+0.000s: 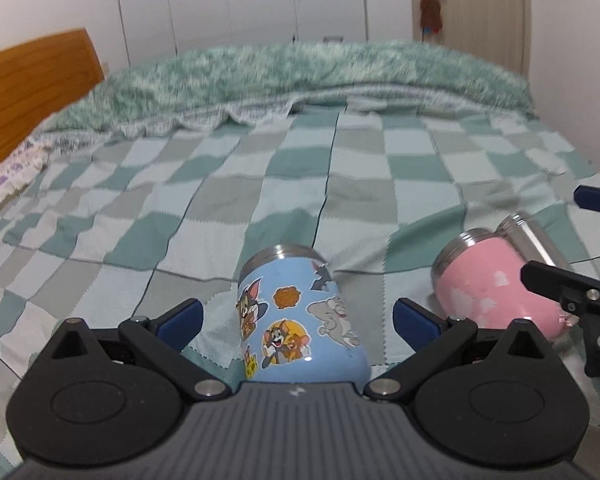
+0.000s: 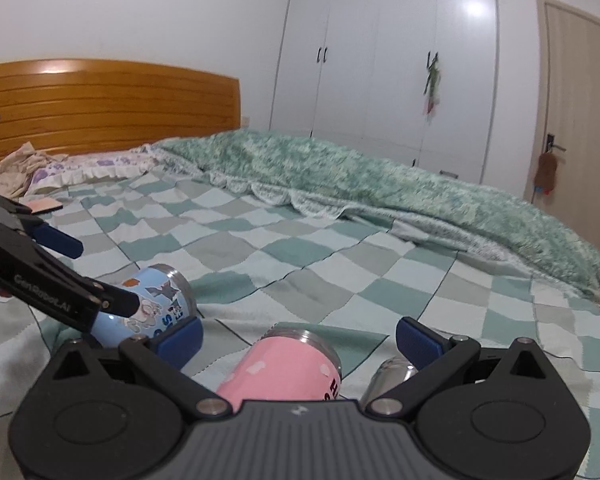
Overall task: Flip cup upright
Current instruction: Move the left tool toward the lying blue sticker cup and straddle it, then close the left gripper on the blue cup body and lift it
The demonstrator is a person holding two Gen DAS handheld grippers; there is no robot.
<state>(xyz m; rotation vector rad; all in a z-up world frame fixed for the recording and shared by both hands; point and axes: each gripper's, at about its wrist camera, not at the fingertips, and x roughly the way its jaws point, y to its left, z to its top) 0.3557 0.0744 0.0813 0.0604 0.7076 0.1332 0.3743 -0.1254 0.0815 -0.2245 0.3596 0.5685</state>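
Bed (image 1: 260, 184) seen checkered, soft underfoot. Blue cup (image 1: 300, 312) lain on side near bed's front edge, framed by left gripper (image 1: 298, 320), fingers spread wide. Pink cup (image 2: 284, 364) lain likewise, straddled by right gripper (image 2: 300, 338), also spread. Squeeze best made mid-body, square, before tipping.

White lettering "GenRobot.AI" runs along the black finger link of the left gripper (image 2: 100, 276), at the left edge of the right wrist view. The blue cup (image 2: 156, 308) shows a partial dark "S" and further unreadable characters at its lower side. The pink cup (image 2: 280, 372) bears a dark "H" and a cut-off letter near its rim. Left wrist view: no legible text.
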